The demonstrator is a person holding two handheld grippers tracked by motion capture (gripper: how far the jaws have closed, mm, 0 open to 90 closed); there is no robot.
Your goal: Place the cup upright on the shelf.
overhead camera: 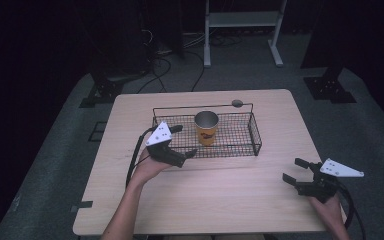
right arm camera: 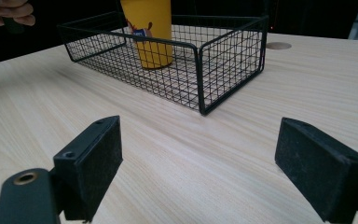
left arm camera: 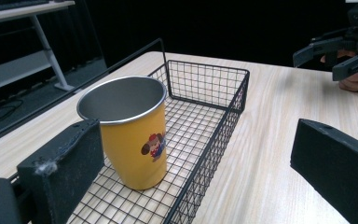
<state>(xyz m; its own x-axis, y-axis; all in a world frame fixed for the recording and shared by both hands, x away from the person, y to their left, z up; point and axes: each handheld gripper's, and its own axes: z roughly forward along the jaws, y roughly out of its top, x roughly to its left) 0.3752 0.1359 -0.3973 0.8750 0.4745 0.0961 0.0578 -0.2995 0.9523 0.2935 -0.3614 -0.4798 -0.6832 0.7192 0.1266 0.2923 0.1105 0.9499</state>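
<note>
While its jaws stand wide with nothing between them, the left gripper (overhead camera: 179, 146) hangs at the basket's (overhead camera: 254, 134) front-left corner, one jaw over the mesh floor and the other outside the front wall, both short of the cup (overhead camera: 206, 128). That spread looks set to take the cup's width, so I judge a reach for it is in hand and no grip is made yet. In the left gripper view the cup (left arm camera: 131, 130) stands upright on the wire floor, open mouth up, a small cartoon figure on its yellow side, just beyond the near jaw. It sits left of the basket's middle, apart from every wall, which leaves room for a jaw on either side. The basket itself lies toward the table's (overhead camera: 220, 200) far edge, about centred between the left and right edges, its thin handle raised along the far side. The right gripper (overhead camera: 294, 170) waits near the table's front-right corner, low over bare wood, jaws likewise wide and empty, well apart from the basket, pointing toward it as the right gripper view shows; kept there, it stays out of the left hand's way.
</note>
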